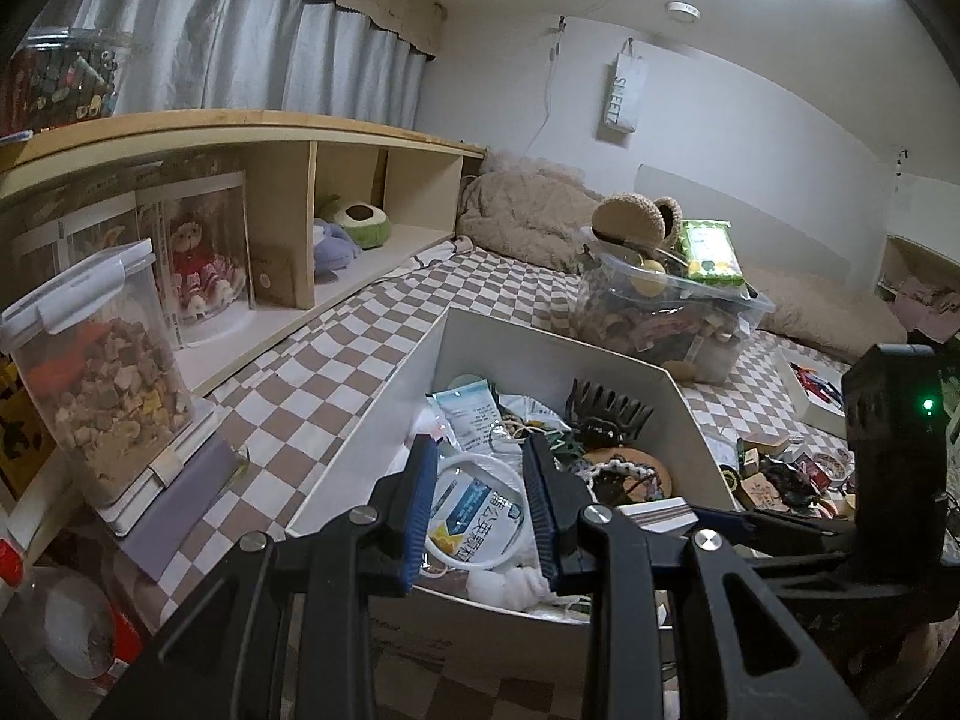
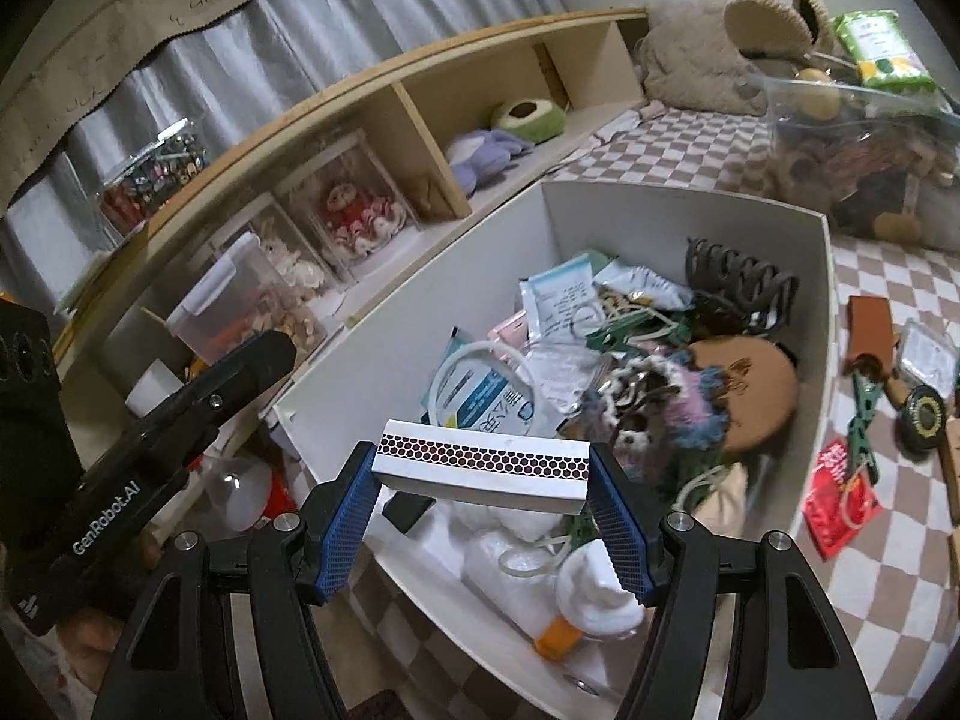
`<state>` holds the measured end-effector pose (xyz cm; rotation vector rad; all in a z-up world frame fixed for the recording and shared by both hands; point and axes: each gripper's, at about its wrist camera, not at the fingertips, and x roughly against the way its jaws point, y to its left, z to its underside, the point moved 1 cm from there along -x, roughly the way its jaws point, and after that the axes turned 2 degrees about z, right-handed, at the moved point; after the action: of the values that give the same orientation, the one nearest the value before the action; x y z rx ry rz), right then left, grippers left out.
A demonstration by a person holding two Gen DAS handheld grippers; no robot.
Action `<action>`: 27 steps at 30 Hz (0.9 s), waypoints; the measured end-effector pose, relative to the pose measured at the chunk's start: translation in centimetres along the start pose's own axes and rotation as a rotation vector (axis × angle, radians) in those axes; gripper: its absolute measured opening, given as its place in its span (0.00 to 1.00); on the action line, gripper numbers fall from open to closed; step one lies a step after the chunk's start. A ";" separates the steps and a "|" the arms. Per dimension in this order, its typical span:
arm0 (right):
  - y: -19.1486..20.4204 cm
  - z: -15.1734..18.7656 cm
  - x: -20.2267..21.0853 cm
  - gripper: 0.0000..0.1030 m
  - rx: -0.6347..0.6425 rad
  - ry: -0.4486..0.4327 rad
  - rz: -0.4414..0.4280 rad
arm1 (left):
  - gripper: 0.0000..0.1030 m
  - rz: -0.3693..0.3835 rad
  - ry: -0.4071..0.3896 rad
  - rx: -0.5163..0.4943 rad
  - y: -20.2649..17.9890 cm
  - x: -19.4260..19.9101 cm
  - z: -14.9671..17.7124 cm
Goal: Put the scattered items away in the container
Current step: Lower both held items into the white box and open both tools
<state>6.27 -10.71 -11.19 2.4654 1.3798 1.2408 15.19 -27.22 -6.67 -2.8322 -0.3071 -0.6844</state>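
the right gripper (image 2: 483,501) tilts down over the white box (image 2: 831,324), its ribbed blue fingers (image 2: 345,516) clamping a flat rectangular matchbox (image 2: 480,468) at six o'clock. the left gripper (image 1: 480,504) hangs at nine o'clock, fingers narrowly apart, holding nothing.

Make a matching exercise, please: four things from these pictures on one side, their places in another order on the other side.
Things:
1. matchbox
2. black hair claw
3. red packet
4. green wipes pack

Places:
A. on the checked cover, outside the box
B. between the right gripper's jaws
C. on top of the clear tub
D. inside the white box, at its far wall

Pairs: 1-B, 2-D, 3-A, 4-C
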 end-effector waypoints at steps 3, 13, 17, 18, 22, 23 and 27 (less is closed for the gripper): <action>-0.1 0.2 -0.6 0.67 -0.005 0.013 0.001 | 0.29 -0.004 0.007 0.003 0.2 -0.2 0.1; -0.2 0.2 -1.7 0.67 -0.013 0.047 0.003 | 0.29 -0.002 0.013 -0.001 -0.1 -0.4 0.1; 0.2 0.2 -1.4 0.82 0.003 0.035 -0.006 | 0.29 -0.002 0.016 -0.013 -0.5 -0.3 0.0; 0.4 0.2 -1.2 0.87 0.013 0.028 -0.007 | 0.29 -0.002 0.016 -0.015 -0.6 -0.3 0.0; 0.9 0.3 -0.9 0.91 0.039 0.017 0.026 | 0.29 -0.003 0.016 -0.016 -0.6 -0.2 -0.1; 0.8 0.3 -0.8 0.91 0.038 0.017 0.027 | 0.29 -0.003 0.015 -0.016 -0.6 -0.2 -0.1; 0.4 0.5 -0.5 0.92 0.030 0.017 0.035 | 0.29 -0.002 0.017 -0.018 -0.7 0.0 -0.2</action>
<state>6.77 -11.12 -11.66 2.5153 1.3743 1.2604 14.94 -26.59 -6.43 -2.8424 -0.3018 -0.7146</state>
